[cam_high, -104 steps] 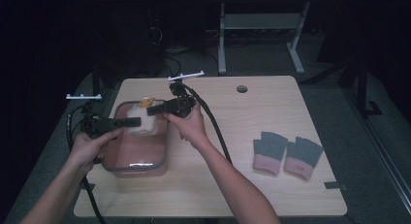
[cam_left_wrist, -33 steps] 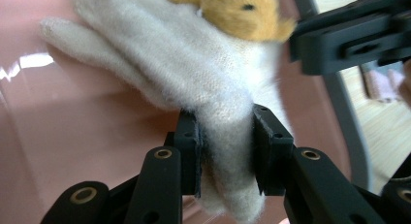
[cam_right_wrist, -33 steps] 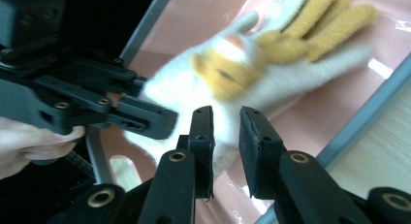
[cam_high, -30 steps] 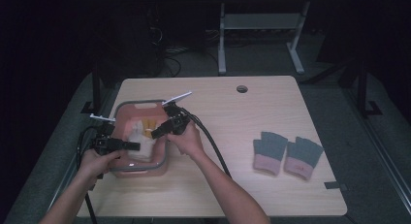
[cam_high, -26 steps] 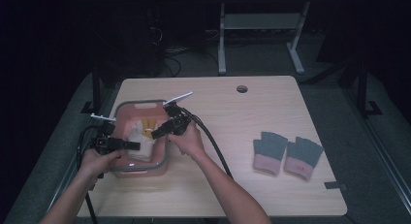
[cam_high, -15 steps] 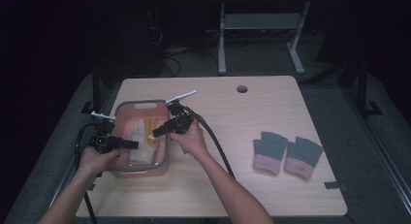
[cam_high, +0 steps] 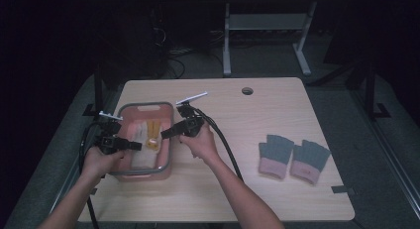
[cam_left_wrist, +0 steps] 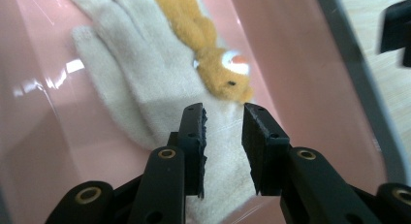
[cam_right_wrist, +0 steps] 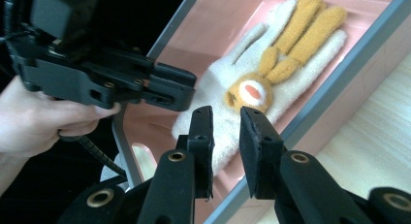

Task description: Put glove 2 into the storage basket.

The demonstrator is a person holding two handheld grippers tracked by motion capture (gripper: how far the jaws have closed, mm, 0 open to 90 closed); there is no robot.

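Note:
A cream glove (cam_high: pixel 142 157) with an orange bear face and orange fingers lies flat in a pink bin (cam_high: pixel 148 105) with a grey rim. My left gripper (cam_high: pixel 137 146) hovers over the bin's left side, just above the glove's cuff (cam_left_wrist: pixel 228 156). Its jaws have just been closing and stand close together with nothing between them. My right gripper (cam_high: pixel 164 135) reaches in over the bin's right rim, pointing at the bear face (cam_right_wrist: pixel 249 93). Its jaws are also close together and empty. The left gripper (cam_right_wrist: pixel 116 78) shows across from it in the right gripper view.
A pair of grey gloves with pink cuffs (cam_high: pixel 292 157) lies on the wooden table's right half. A cable hole (cam_high: pixel 246 90) sits near the far edge. Black cables trail from both grippers. The floor around the table is dark.
Some seconds ago my right gripper held the glove up over the bin; now the glove lies in the bin and those jaws are empty. Over the last second both hands have barely shifted.

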